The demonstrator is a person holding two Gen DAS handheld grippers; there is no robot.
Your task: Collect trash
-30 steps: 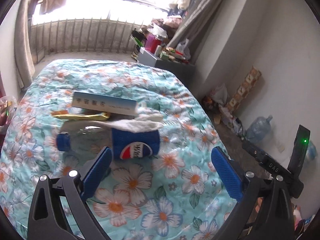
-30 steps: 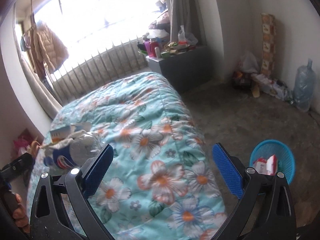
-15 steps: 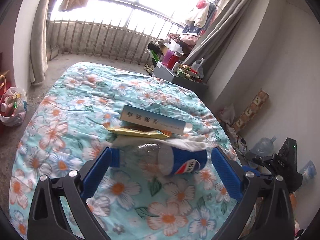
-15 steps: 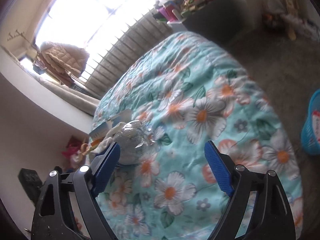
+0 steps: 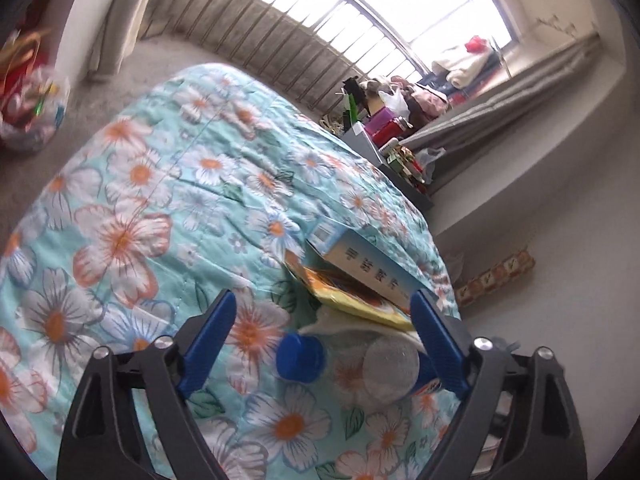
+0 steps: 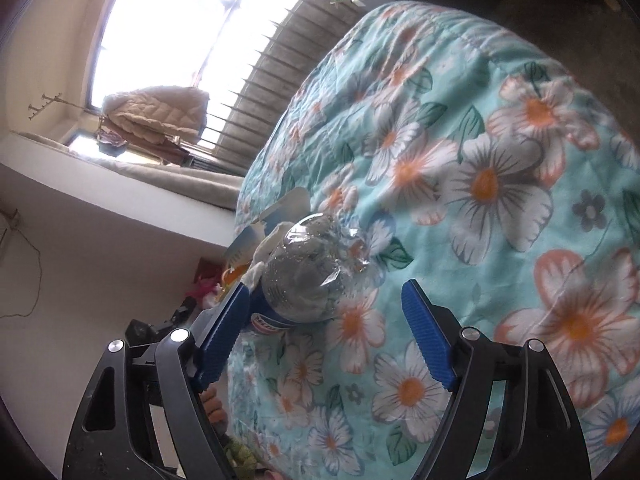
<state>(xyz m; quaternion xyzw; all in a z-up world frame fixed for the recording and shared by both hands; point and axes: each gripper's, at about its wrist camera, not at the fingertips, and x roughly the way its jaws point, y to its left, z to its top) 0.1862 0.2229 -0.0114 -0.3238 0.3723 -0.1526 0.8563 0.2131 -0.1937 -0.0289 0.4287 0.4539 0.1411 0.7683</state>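
A clear plastic bottle (image 5: pixel 390 364) with a blue cap (image 5: pixel 300 358) and a blue label lies on the floral quilt (image 5: pixel 160 208). A white tissue (image 5: pixel 352 322), a yellow wrapper (image 5: pixel 356 296) and a white-and-blue box (image 5: pixel 368 264) lie just beyond it. My left gripper (image 5: pixel 322 340) straddles the bottle's cap end; its jaws are closing and the left pad is still apart from it. My right gripper (image 6: pixel 324 336) faces the bottle's base (image 6: pixel 312 276), which sits against the left finger (image 6: pixel 222 336) with a wide gap to the other; these jaws are closing too.
A full plastic bag (image 5: pixel 28 120) sits on the floor left of the bed. A grey cabinet (image 5: pixel 384 136) piled with clutter stands under the barred window. A patterned carton (image 5: pixel 496 276) leans at the right wall. A padded coat (image 6: pixel 160 112) hangs by the window.
Both views have rolled and dropped toward the bed. The left gripper swung round to the bottle's cap end, so the bottle lies between its fingers. The right gripper closed in on the bottle's base.
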